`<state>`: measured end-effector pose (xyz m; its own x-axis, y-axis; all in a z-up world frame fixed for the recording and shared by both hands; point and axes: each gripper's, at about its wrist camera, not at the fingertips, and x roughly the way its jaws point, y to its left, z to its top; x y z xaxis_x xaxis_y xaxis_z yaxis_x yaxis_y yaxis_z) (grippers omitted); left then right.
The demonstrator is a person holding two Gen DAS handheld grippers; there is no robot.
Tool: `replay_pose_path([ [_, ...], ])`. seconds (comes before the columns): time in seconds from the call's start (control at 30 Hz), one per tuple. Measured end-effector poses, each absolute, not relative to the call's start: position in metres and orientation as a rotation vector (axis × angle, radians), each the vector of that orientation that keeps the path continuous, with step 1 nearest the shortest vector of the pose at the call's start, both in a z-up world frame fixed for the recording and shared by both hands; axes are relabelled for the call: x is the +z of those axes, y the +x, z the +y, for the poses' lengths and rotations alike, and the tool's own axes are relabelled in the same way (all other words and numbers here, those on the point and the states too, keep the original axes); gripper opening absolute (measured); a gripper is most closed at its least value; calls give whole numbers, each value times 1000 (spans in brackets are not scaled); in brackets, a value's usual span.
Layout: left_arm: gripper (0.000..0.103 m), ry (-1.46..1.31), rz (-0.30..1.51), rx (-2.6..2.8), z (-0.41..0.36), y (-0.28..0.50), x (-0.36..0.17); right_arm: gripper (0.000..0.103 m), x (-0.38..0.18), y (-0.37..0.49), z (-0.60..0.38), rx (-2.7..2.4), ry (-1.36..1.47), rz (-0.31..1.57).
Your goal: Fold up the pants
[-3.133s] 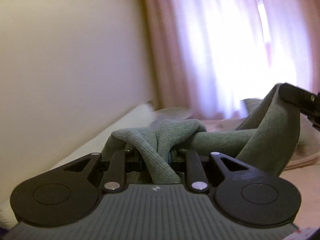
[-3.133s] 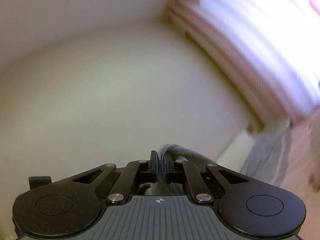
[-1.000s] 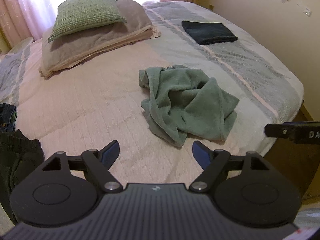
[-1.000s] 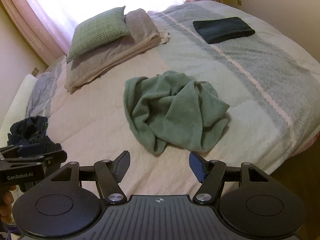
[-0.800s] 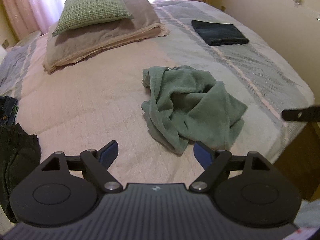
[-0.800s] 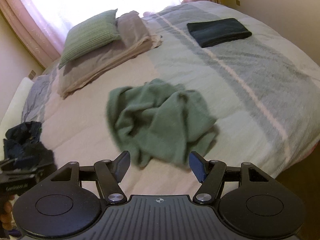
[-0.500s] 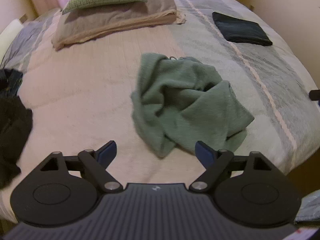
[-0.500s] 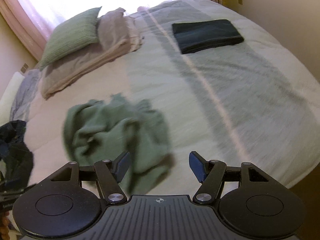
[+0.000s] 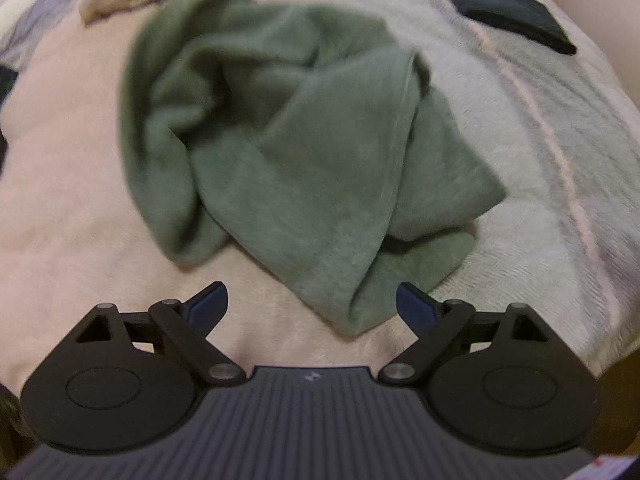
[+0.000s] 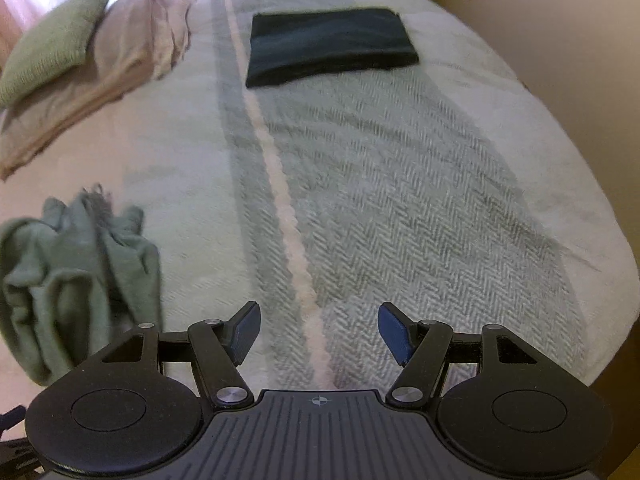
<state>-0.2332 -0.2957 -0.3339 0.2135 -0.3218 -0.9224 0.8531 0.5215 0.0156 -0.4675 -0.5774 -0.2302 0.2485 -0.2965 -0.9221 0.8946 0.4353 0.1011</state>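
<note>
Green fleece pants [image 9: 296, 148] lie crumpled in a heap on the bed [image 9: 60, 208], filling the middle of the left wrist view. My left gripper [image 9: 312, 304] hovers open just above the heap's near edge, nothing between its fingers. In the right wrist view the same pants [image 10: 76, 280] sit at the far left. My right gripper [image 10: 316, 328] is open and empty over the grey herringbone blanket [image 10: 400, 200], to the right of the heap.
A folded dark garment [image 10: 328, 50] lies far back on the blanket, also visible top right as the dark garment [image 9: 504, 4]. A green cushion [image 10: 52, 36] on beige pillows [image 10: 120, 56] sits at the back left. The bed's right edge [image 10: 600, 200] meets a wall.
Both grippers, earlier shut on the pants in the air, now stand open with the pants dropped on the bed. The left has closed in on the heap; the right has swung rightward.
</note>
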Motion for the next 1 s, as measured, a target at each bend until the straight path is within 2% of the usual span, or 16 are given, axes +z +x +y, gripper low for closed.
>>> replay_pose_path([
  [0.07,88,589,1050,-846,-303,-231,-358,63,-247,-467,-577,-900,727,1015],
  [0.1,76,584,1038,-817,-307,-228,-369,63,-255,-466,-576,-894,729,1028],
  [0.13,43,574,1028,-794,-308,-222,-376,63,-264,-463,-574,-886,736,1043],
  [0.2,8,519,1041,-756,-308,-206,-382,62,-280,-459,-571,-860,764,1054],
  [0.3,8,406,1024,-706,-279,-178,-364,62,-295,-448,-565,-790,803,1026],
  [0.4,6,460,905,-597,-234,-149,-333,62,-304,-427,-558,-676,832,993],
  [0.5,6,470,872,-490,-192,-112,-314,62,-312,-401,-552,-553,838,931],
  [0.57,8,517,833,-510,-180,-97,-312,62,-324,-378,-554,-494,850,902],
  [0.63,13,508,887,-533,-182,-87,-322,63,-336,-353,-558,-455,870,887],
  [0.67,18,471,906,-538,-180,-83,-328,63,-341,-340,-563,-443,870,873],
  [0.7,31,442,917,-545,-183,-80,-334,63,-346,-329,-568,-444,866,862],
  [0.77,40,413,917,-552,-192,-73,-350,63,-354,-309,-579,-452,861,820],
  [0.83,67,387,923,-576,-198,-63,-364,63,-365,-290,-592,-448,885,794],
  [0.9,72,373,927,-623,-206,-54,-375,63,-380,-273,-604,-432,926,787],
  [1.0,73,402,939,-730,-220,-34,-387,63,-400,-255,-620,-394,1009,803],
])
